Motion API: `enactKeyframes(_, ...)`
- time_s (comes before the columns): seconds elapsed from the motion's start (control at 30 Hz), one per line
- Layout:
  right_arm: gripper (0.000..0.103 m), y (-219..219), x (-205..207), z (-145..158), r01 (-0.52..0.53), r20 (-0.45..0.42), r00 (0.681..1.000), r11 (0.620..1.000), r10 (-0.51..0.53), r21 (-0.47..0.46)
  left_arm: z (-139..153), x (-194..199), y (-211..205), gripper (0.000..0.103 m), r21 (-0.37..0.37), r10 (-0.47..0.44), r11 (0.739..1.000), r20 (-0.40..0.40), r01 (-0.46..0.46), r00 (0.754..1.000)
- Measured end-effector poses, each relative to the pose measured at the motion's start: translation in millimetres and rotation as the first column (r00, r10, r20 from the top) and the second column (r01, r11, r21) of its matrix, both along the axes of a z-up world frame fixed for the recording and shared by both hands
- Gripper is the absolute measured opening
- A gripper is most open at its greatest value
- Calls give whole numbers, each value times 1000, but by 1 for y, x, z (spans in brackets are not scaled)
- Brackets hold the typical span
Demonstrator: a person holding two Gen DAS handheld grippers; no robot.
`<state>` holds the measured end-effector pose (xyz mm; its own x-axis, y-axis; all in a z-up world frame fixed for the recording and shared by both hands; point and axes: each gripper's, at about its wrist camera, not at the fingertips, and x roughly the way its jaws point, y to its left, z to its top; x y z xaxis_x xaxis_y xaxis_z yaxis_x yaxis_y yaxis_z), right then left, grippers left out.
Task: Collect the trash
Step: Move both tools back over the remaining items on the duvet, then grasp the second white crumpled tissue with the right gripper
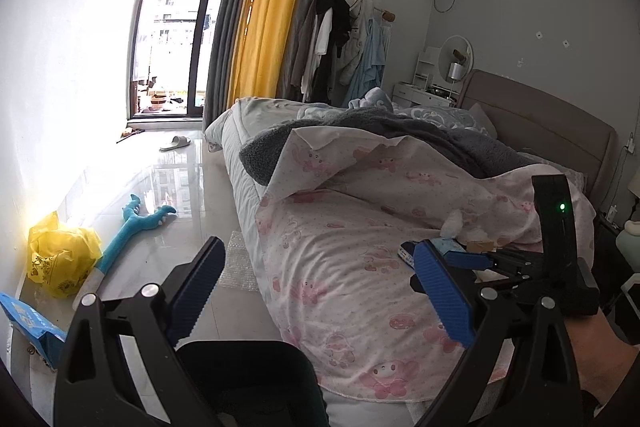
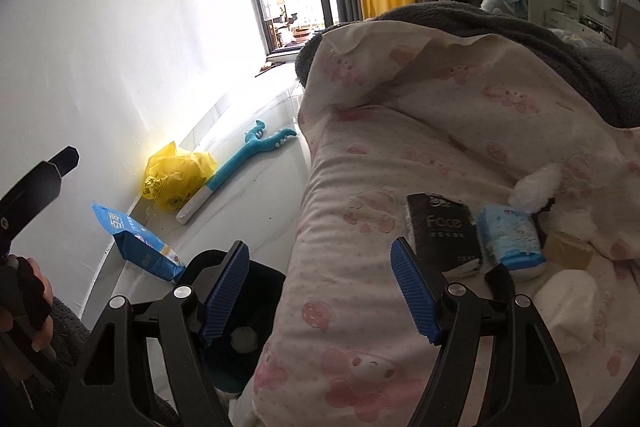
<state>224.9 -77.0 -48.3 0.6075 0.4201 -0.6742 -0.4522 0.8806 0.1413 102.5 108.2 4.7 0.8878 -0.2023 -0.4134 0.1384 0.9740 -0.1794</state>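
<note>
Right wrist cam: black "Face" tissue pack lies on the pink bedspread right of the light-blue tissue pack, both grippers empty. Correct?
Not quite. In the right wrist view the black "Face" tissue pack lies left of the light-blue tissue pack, not right. Both rest on the pink patterned bedspread, and both grippers are empty.

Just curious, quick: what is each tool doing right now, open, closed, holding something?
Left tool: open, holding nothing.
Right tool: open, holding nothing.
</note>
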Motion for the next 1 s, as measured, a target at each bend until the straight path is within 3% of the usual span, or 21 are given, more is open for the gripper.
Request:
enactKeyframes(0.53,75,-80,10,5,117,43,992,993,-116,-24,-14,19,-61,96,67,-109,992,-25,110,994)
enactKeyframes(1.0,75,-131,18,-10,193,19,981,981,-192,-31,-27,32,-107,96,99,-193,975,-61,198,979)
